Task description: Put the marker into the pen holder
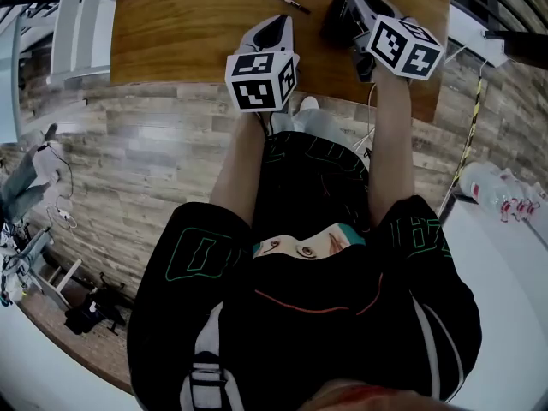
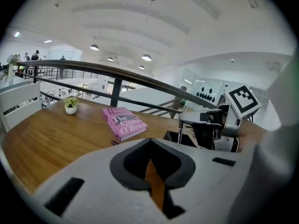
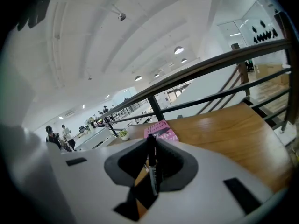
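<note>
Black marker (image 3: 153, 171) stands pinched upright in the right hand-held gripper (image 3: 152, 146), at the pen holder (image 1: 336, 17) rim, one o'clock in the head view. Next: lower, release. Left hand-held gripper (image 2: 150, 143) closed, empty.

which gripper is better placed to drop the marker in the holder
Right. The right gripper is clamped on the marker and sits just beside the holder. The left gripper is empty and further from it.
</note>
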Motion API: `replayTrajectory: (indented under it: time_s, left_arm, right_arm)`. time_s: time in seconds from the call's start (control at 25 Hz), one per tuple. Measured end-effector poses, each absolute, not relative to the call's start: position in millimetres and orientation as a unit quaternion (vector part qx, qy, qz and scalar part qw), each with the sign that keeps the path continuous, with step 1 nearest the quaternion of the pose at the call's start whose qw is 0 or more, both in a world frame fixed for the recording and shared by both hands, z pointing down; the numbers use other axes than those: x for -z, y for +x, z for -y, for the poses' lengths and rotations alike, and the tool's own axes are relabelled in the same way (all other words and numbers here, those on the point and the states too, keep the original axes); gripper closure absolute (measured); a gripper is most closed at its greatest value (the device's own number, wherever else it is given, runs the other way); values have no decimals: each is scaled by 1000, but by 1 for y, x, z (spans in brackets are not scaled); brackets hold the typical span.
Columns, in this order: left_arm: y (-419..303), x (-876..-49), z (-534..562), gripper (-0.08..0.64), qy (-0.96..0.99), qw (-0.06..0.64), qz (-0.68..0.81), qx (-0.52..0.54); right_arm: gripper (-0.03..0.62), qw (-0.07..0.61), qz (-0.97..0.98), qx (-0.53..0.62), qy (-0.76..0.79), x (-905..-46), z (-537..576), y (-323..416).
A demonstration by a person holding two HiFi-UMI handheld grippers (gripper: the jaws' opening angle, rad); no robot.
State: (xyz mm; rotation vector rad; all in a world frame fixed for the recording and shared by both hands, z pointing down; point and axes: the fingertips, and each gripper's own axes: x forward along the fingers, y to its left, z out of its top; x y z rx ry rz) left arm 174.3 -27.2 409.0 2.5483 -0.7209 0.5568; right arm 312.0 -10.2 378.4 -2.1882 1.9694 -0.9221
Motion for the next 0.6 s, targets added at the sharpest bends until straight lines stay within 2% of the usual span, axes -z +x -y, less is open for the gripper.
replayTrajectory:
  time_s: [0.24,0.52,0.6]
  left_arm:
    - [170,-417,18,554,916,223,264,-204]
    - [169,-420,12,554,914,226,267,-206]
    - [168,-421,10,554,914,226,267,-206]
  right_arm:
    - [523,5,-634,320,-704,-393,1,307]
    - [521,-53,-640,341,-687,-412,-5,298]
    - [502,-57,-648,335,-682,-410,-4,295]
